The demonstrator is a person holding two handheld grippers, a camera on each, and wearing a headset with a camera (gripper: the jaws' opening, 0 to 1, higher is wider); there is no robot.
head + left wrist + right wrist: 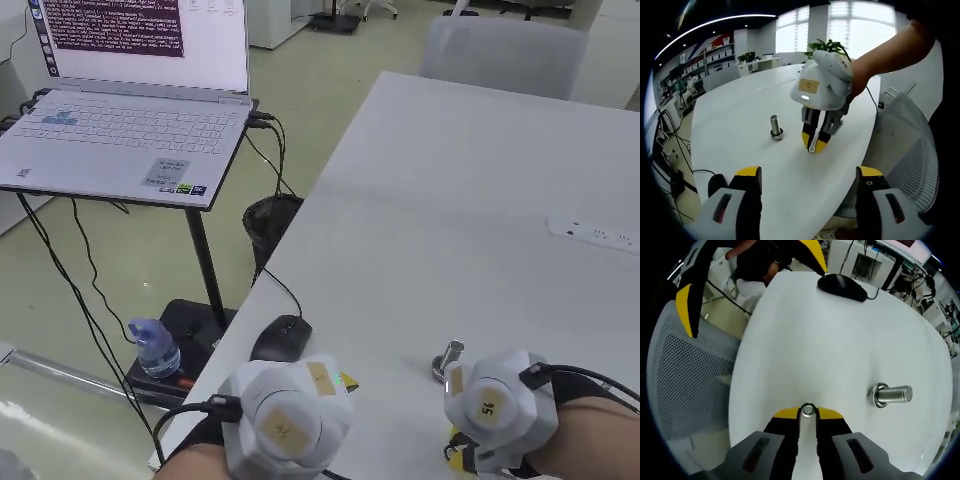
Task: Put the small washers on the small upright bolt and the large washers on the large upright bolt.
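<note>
the right gripper (807, 414) has its fingers clamped on a small silver ring washer (807, 409), just beside the upright steel bolt (892, 394) on the white bench (805, 340), likely to thread it on; the left gripper (809, 175) hangs clear, fingers apart

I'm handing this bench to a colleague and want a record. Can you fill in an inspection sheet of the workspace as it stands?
Surface: white table.
Job's things: one upright bolt with a ring at its base; one washer.
Clutter: mouse, power strip.
Grippers: left gripper open, holding nothing; right gripper shut on the washer, beside the bolt.
Cables: black cables hanging below the laptop; one runs from the mouse.
Surroundings: mesh chair, water bottle on the floor.
</note>
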